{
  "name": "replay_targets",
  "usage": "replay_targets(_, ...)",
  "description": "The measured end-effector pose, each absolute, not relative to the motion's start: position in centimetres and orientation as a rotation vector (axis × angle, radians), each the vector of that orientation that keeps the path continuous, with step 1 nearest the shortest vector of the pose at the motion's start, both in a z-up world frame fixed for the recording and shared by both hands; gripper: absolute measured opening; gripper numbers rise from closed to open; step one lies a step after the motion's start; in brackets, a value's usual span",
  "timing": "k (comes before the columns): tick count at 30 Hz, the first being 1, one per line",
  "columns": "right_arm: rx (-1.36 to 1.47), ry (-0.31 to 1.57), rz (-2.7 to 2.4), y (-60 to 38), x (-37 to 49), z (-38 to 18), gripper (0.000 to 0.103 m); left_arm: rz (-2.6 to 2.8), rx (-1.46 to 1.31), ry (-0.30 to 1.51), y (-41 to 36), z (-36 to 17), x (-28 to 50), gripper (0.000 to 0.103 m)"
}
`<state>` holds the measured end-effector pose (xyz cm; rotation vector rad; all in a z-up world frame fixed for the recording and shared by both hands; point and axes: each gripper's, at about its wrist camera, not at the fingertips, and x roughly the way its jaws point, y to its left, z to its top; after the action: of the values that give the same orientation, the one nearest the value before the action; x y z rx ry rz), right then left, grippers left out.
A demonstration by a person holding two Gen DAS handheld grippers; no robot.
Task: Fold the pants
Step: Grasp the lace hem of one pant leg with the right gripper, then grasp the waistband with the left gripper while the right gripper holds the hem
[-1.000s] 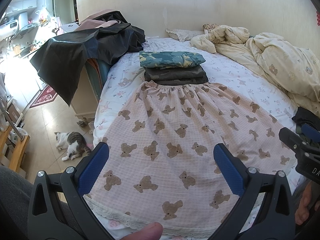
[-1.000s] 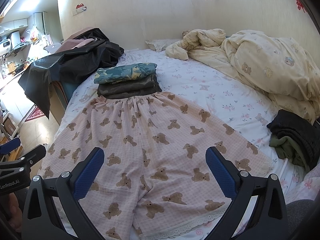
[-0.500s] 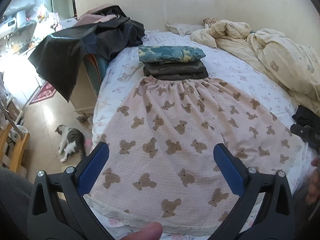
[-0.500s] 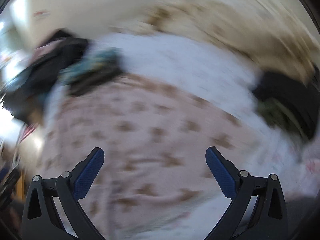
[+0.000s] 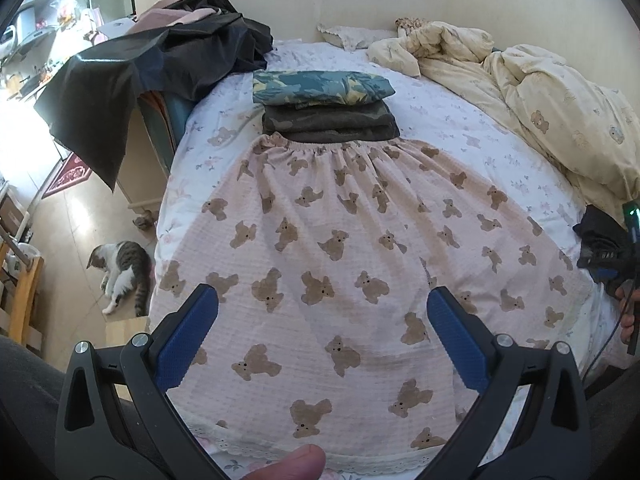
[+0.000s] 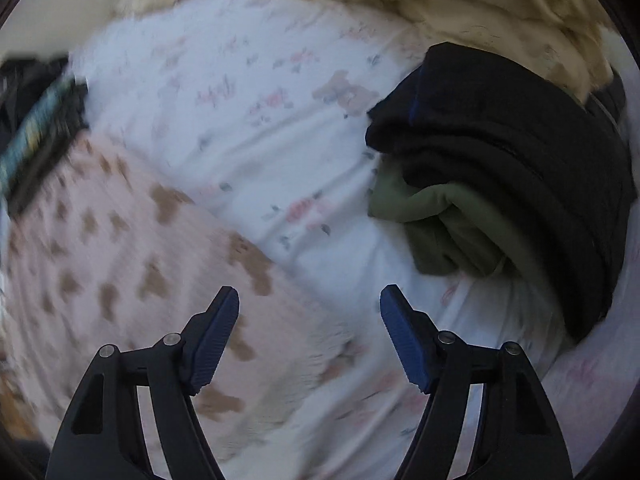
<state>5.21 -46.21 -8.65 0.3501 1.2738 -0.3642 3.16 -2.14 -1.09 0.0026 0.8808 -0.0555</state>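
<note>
Pink pants with a brown bear print (image 5: 340,248) lie spread flat on the bed, waistband far, lace hem near. My left gripper (image 5: 322,330) hovers open over the near hem, nothing between its blue pads. In the right wrist view the pants (image 6: 132,264) are blurred at the left. My right gripper (image 6: 310,328) points steeply down over their right hem corner, its jaws closing; cloth and sheet lie below them, nothing pressed between the pads. From the left wrist view the right gripper's body (image 5: 612,264) shows at the right edge.
A folded stack (image 5: 324,104) of teal and dark clothes lies past the waistband. Black and green clothes (image 6: 500,184) are piled at the right. A cream duvet (image 5: 540,100) is bunched far right. Black clothes (image 5: 160,68) drape furniture left; a cat (image 5: 120,276) lies on the floor.
My right gripper swung right and down from over the middle of the pants to their right hem corner, and its jaws narrowed. The left gripper crept forward slightly.
</note>
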Motion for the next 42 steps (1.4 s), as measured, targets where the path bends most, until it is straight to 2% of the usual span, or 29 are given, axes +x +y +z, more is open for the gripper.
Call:
replay_targets(4, 0.318, 1.35, -0.325, -45.7, 5.3, -10.6, 0.041, -0.048, -0.01, 0.899, -1.9, -1.3, 3.5, 0.103)
replay_targets(6, 0.31, 1.343, -0.316, -45.5, 5.0, -10.7, 0.032, -0.047, -0.015, 0.906, -1.9, -1.4, 3.6, 0.103)
replay_targets(8, 0.288, 1.34, -0.298, -45.2, 4.8, -10.7, 0.007, -0.05, -0.017, 0.915, -1.9, -1.6, 3.7, 0.103)
replay_targets(10, 0.287, 1.337, -0.286, -44.7, 4.3, -10.4, 0.0, -0.052, -0.01, 0.922, -2.1, -1.7, 3.7, 0.103)
replay_targets(25, 0.335, 1.068, -0.19, -41.1, 1.7, -2.6, 0.0, 0.014, 0.068, 0.973, -2.9, -1.8, 6.8, 0.103)
replay_targets(33, 0.429, 0.989, -0.142, -41.3, 1.4, -1.4, 0.0, 0.018, 0.138, 1.109, -7.7, -3.0, 16.6, 0.103)
replay_targets(42, 0.451, 0.998, -0.105, -41.5, 2.0, -2.1, 0.0, 0.025, 0.161, 1.14, -17.6, -4.7, 30.5, 0.101)
